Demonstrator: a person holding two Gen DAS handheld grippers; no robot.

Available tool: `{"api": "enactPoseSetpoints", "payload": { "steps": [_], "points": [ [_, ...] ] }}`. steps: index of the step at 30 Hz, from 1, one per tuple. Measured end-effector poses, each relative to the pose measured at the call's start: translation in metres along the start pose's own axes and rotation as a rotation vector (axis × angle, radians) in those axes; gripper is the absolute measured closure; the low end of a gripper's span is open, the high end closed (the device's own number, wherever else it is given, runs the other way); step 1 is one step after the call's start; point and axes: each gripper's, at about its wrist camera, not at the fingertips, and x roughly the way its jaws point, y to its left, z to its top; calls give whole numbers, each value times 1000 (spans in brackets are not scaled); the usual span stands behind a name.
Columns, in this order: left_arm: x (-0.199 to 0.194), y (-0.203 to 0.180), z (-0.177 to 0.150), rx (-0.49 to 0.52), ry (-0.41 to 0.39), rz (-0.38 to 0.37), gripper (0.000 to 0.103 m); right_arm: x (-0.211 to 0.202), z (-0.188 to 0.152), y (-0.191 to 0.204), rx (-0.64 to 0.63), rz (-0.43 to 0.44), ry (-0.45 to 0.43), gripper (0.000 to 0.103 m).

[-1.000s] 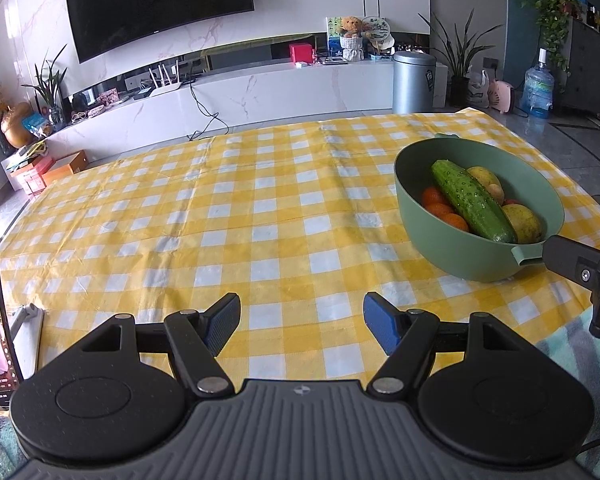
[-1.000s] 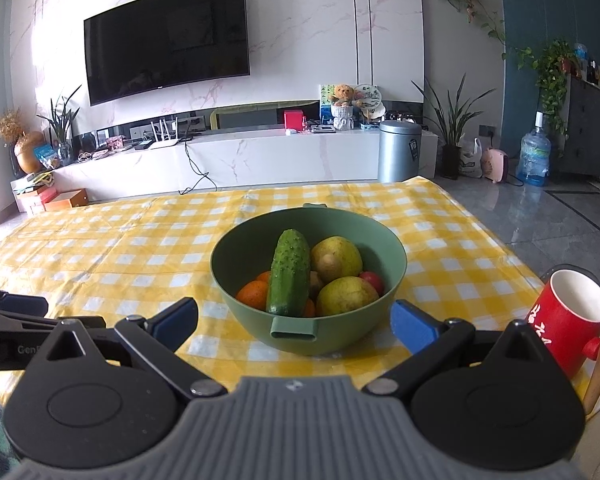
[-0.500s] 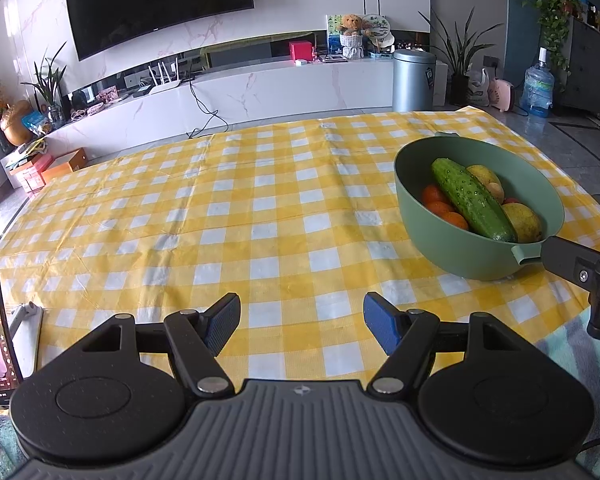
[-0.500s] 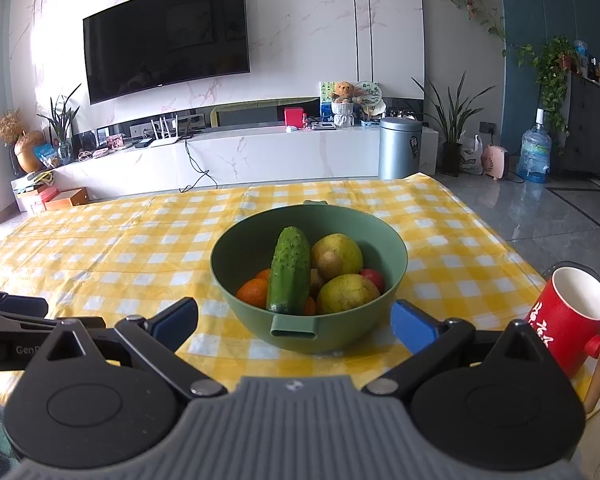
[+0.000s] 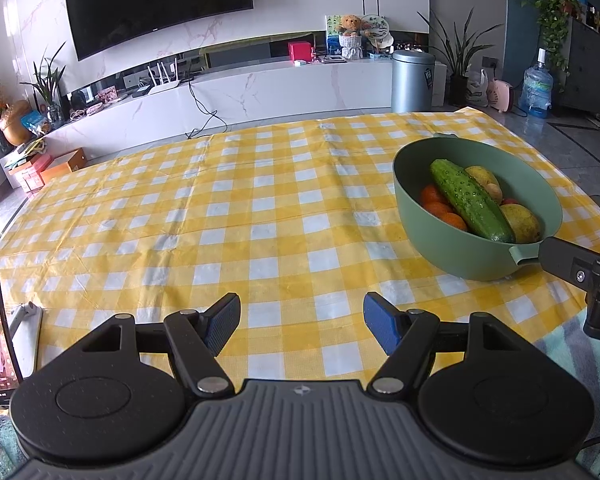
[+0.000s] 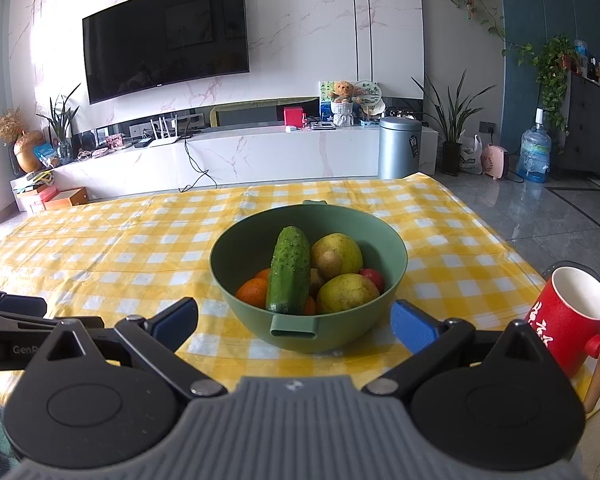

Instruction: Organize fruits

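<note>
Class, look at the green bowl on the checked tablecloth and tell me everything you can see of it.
The green bowl is round, deep and matte, perhaps plastic, with a small slotted tab handle on its near rim and another at the far rim. It stands upright on the yellow checked tablecloth, right of the middle. Inside lie a cucumber, pears, oranges and a small red fruit. Neither gripper touches it.

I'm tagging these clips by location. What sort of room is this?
Most likely a home living room: a wall-mounted TV above a long marble media console, houseplants, and a checkered tablecloth under the fruit bowl.
</note>
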Motion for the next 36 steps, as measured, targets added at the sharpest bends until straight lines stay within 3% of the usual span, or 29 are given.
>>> {"api": "enactPoseSetpoints", "payload": {
  "steps": [36],
  "points": [
    [-3, -1, 0, -5, 1, 4, 20, 1, 0, 0, -1, -1, 2, 4]
  ]
}}
